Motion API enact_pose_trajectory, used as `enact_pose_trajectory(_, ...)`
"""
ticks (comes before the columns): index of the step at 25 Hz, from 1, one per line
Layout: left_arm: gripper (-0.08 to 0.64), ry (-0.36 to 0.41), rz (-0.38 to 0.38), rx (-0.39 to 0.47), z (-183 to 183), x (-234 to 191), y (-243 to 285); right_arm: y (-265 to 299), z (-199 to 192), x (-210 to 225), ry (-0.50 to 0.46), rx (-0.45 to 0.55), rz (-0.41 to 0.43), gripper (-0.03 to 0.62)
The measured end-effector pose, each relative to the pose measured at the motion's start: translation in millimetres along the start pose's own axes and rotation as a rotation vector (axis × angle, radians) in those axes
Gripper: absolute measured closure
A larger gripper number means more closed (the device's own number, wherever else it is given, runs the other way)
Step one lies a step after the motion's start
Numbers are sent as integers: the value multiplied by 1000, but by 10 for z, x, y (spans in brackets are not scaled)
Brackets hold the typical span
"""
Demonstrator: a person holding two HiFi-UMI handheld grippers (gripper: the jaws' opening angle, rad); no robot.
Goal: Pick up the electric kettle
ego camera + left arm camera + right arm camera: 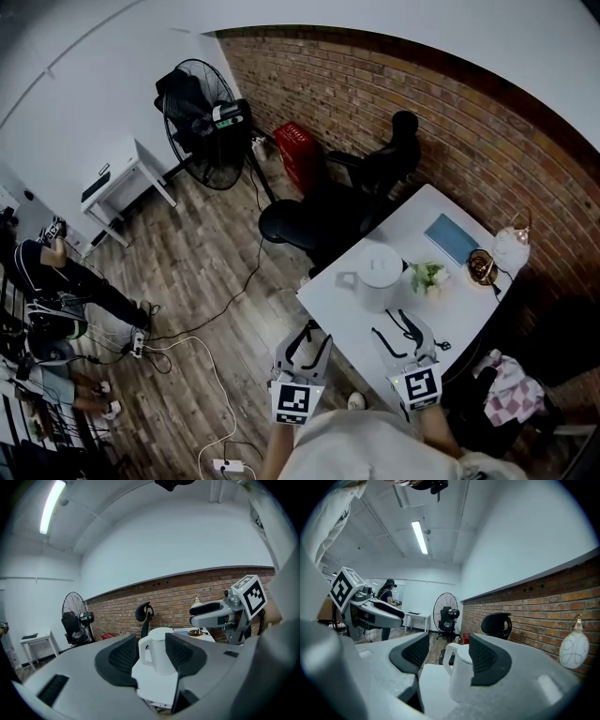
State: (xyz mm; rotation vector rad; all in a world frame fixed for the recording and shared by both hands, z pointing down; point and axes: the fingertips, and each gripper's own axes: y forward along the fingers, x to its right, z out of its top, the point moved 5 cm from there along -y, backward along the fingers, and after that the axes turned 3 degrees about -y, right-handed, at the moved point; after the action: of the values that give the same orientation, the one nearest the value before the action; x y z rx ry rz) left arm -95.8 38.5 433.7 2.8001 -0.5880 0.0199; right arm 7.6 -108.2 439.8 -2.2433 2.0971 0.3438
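Head view looks down on a white counter [457,305] set against a red brick wall [394,89], over a wood plank floor [202,267] with cables trailing across it. No print is legible from here; the only markings are the black-and-white squares on the gripper cubes. A black chair [375,173] stands at the counter's far end. Beyond it are a red case [298,155], a standing fan [202,122] and a small white side table [127,183]. A person [56,281] is at the left edge of the room.

The kettle [378,277] is white and stands upright near the counter's left edge, handle turned out toward that edge. A little plant [427,277] sits just beside it, with a blue pad [450,236], a bowl [482,267] and a glass lamp [513,246] further along.

The left gripper [307,339] hangs off the counter's near corner, and the right gripper [398,330] is over the counter. Both point at the kettle but stay apart from it. In each gripper view the fingers [124,656] stand apart, gripping nothing, and the kettle shows in the gap.
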Motion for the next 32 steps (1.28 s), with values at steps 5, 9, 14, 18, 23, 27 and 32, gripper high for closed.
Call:
enact_pose_trajectory(5,365,6,-4,5,12,-63,81,92,-13,31,8,6,-7,339)
enact_pose_trajectory(9,382,9,-23,20,-36,-109,175,157,-85,42,6,-7,-21,339)
enact_pose_trajectory(14,382,8,-87,48,-7,-212,340,286,-100,63,-6,-16,-51,339)
enact_pose_trajectory(18,382,22,-149,50,-7,-351,514,436,-96,58,-3,-29,-91,339)
enact_pose_trajectory(23,382,43,-241,50,-5,-523,767,621,-139,75,6,-65,-158,339)
enact_pose_trajectory(27,382,64,-323,46,-9,-646,960,737,-144,70,14,-78,-223,339)
enact_pose_trajectory(32,382,84,-414,41,-49,-760,1171,827,-200,35,20,-124,-299,339)
